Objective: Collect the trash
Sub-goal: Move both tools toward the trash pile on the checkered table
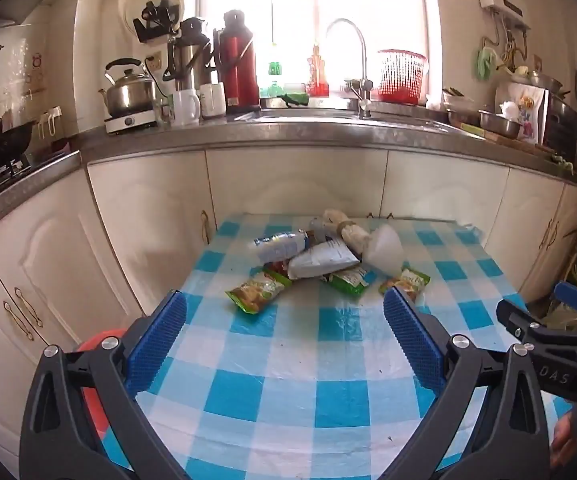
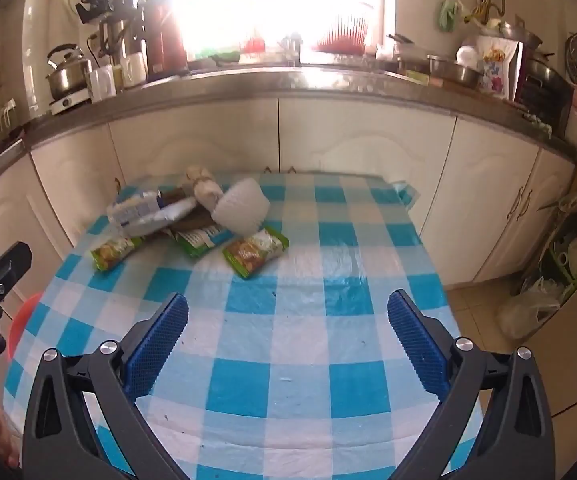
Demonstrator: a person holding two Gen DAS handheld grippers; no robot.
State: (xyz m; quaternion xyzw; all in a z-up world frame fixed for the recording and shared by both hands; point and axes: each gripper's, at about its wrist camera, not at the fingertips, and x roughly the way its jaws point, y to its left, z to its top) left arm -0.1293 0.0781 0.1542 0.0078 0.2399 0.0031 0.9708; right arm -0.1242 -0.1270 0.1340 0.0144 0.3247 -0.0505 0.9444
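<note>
A pile of trash lies at the far side of the blue-and-white checked table: a crushed plastic bottle, a white pouch, a white plastic cup on its side, a wrapped roll, and three green snack wrappers. The same pile shows in the right wrist view, with the cup and a green wrapper nearest. My left gripper is open and empty, short of the pile. My right gripper is open and empty over the table's middle.
White kitchen cabinets stand right behind the table, under a counter with a kettle, thermoses and a sink tap. A red bin sits low at the table's left. A cluttered rack and bag are on the floor at right.
</note>
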